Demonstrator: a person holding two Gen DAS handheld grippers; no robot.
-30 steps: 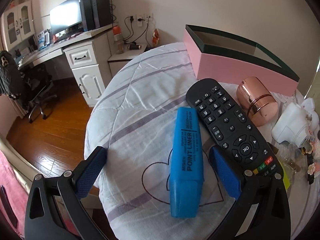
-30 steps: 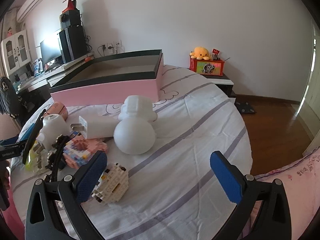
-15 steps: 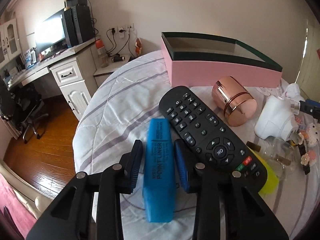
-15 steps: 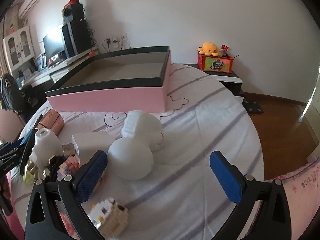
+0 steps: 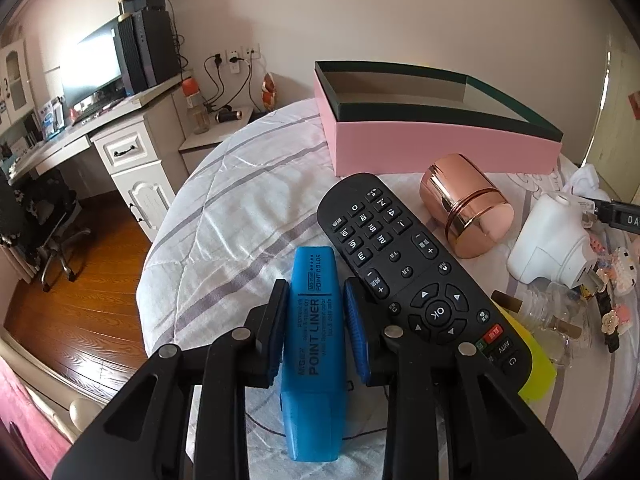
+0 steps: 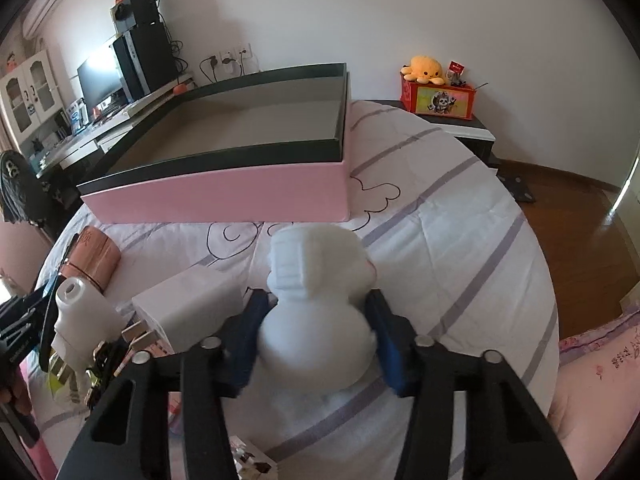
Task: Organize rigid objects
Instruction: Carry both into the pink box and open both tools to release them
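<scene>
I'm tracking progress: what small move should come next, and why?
Probably lift both items toward the pink box. The left gripper is shut on the blue highlighter, and the right gripper, just closing, clasps the white snowman; the box looks empty.

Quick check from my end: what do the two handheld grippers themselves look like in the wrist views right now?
Both look alike. The left gripper and right gripper have matte black angular linkage arms with cut-out slots and round silver pivot pins, ending in fingers faced with blue pads. No cables, markings or sleeves show.
</scene>
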